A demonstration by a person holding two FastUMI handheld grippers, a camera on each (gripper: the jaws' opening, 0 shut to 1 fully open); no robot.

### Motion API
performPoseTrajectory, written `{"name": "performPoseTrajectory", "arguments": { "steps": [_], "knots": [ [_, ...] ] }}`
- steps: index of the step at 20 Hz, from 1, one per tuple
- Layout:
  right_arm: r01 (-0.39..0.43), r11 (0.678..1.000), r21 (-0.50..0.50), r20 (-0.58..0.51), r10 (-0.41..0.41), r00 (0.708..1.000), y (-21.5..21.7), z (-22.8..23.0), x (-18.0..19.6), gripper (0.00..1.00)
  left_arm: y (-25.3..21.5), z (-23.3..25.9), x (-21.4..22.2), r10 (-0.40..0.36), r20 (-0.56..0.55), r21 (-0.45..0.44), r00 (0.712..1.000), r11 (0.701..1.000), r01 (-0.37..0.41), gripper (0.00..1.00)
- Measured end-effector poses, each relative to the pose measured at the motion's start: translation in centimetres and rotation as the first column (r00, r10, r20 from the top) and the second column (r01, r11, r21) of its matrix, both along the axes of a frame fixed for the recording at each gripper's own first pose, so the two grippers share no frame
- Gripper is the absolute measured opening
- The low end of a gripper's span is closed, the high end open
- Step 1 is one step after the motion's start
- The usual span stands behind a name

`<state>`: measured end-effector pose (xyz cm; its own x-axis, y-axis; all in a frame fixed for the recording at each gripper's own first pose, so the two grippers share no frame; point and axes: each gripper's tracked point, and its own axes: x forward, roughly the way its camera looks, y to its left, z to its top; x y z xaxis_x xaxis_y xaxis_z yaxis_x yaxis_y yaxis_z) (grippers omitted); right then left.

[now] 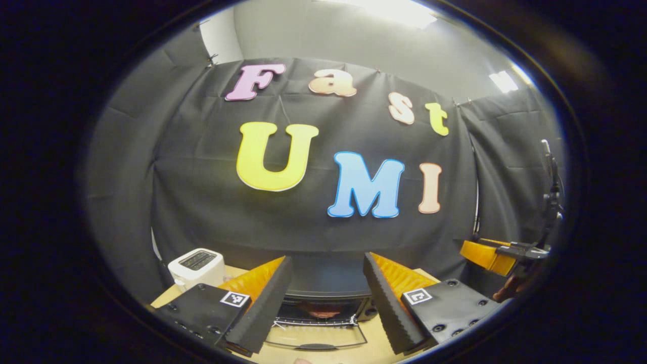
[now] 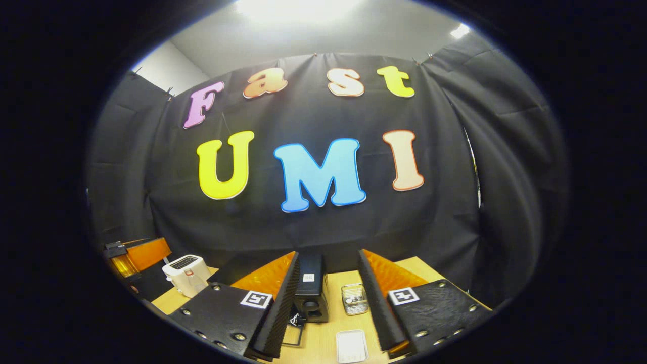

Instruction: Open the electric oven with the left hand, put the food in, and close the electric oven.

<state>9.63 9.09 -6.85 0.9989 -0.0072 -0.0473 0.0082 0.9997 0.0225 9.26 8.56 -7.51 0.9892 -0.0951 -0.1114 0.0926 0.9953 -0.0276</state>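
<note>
The black electric oven [image 1: 328, 296] stands low in the left gripper view, straight ahead between my fingers. Its glass door [image 1: 316, 338] hangs open and lies flat toward me, handle nearest. Something reddish [image 1: 323, 312] shows inside the cavity on the rack; I cannot tell what it is. My left gripper [image 1: 327, 258] is open above and in front of the oven, holding nothing. In the right gripper view the oven [image 2: 309, 285] is seen end-on. My right gripper [image 2: 327, 253] is open and empty, raised to the oven's right.
A white toaster [image 1: 197, 265] stands on the wooden table [image 2: 328, 336] left of the oven. Right of the oven sit a small clear container [image 2: 354, 298] and a flat white tray [image 2: 352, 346]. The other gripper [image 1: 498, 255] hovers at the far right.
</note>
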Motion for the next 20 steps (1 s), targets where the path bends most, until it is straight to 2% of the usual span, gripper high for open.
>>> {"name": "performPoseTrajectory", "arguments": {
  "steps": [1,6,8,9,10,11,12,14,18,20],
  "knots": [
    [-0.009,1.0,0.009,0.009,0.009,1.0,-0.2,0.6,-0.6,0.72,-0.7,0.1,0.0,-0.009,0.002,0.005,1.0,1.0,0.009,0.99],
    [0.004,1.0,0.021,0.0,-0.004,1.0,-1.2,0.5,-1.3,0.77,-2.3,-3.0,0.0,-0.032,-0.062,0.016,0.998,0.999,0.033,0.94],
    [0.004,1.0,0.016,-0.007,-0.004,1.0,-1.6,0.1,-1.6,0.8,-2.6,-5.4,0.0,-0.046,-0.109,0.011,0.993,0.999,0.048,0.94],
    [0.005,1.0,0.013,-0.004,-0.005,1.0,-1.9,0.0,-1.6,0.77,-2.9,-6.9,-0.2,-0.056,-0.133,0.008,0.989,0.998,0.058,0.98],
    [0.007,1.0,0.011,-0.003,-0.007,1.0,-2.2,0.1,-1.6,0.87,-2.6,-8.2,-0.2,-0.052,-0.157,0.016,0.986,0.998,0.055,0.95],
    [0.009,1.0,0.01,-0.004,-0.009,1.0,-2.4,0.2,-1.6,0.89,-2.3,-9.7,-0.4,-0.046,-0.19,0.022,0.981,0.998,0.051,0.92],
    [0.008,1.0,0.012,-0.004,-0.008,1.0,-2.6,0.1,-1.7,0.89,-2.1,-11.4,-0.7,-0.04,-0.223,0.022,0.974,0.999,0.046,0.92],
    [0.013,1.0,0.008,-0.007,-0.013,1.0,-3.2,0.0,-1.6,0.89,-1.8,-14.2,-1.1,-0.03,-0.287,0.009,0.957,0.999,0.034,0.99],
    [0.021,1.0,0.006,-0.021,-0.021,1.0,-4.0,-0.6,-1.5,0.89,-0.5,-19.8,-2.3,-0.004,-0.408,0.016,0.913,1.0,0.012,0.95],
    [0.028,1.0,0.01,-0.032,-0.027,0.999,-4.3,-1.1,-1.7,0.89,-0.1,-22.4,-2.7,-0.002,-0.459,0.029,0.888,0.999,0.017,0.98]
  ]
}}
